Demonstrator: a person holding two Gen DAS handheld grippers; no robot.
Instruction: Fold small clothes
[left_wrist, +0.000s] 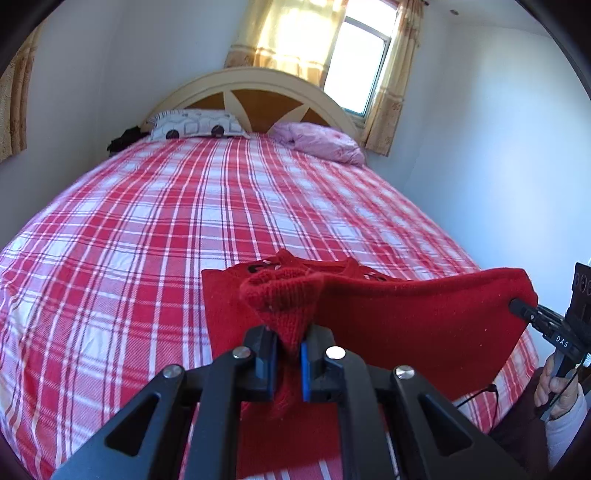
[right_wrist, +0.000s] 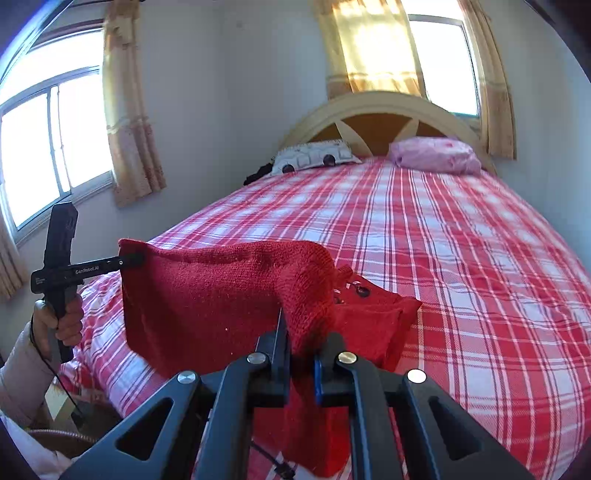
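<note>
Foot of a bed with a red-and-white plaid bedsheet (left_wrist: 221, 206). A small red knit garment (left_wrist: 406, 314) hung stretched between the two grippers, raised above the sheet near the bed's foot. Its far part, with dark buttons, rested on the plaid.

Left gripper (left_wrist: 289, 354): jaws clamped on a bunched corner of the knit, fabric pinched between the blue pads (left_wrist: 304, 369). From the right wrist view the same tool showed at left, held by a hand (right_wrist: 66, 317) in a pale sleeve, tip biting the garment's upper corner.

Right gripper (right_wrist: 301, 354): jaws closed on the opposite corner, red cloth draped over and between the fingers. The left wrist view confirmed its tip gripping the cloth edge at right.

At the arched headboard (left_wrist: 258, 81): a patterned pillow (left_wrist: 195, 125) left, a pink pillow (left_wrist: 321, 142) right. Curtained window (left_wrist: 354, 55) behind.
</note>
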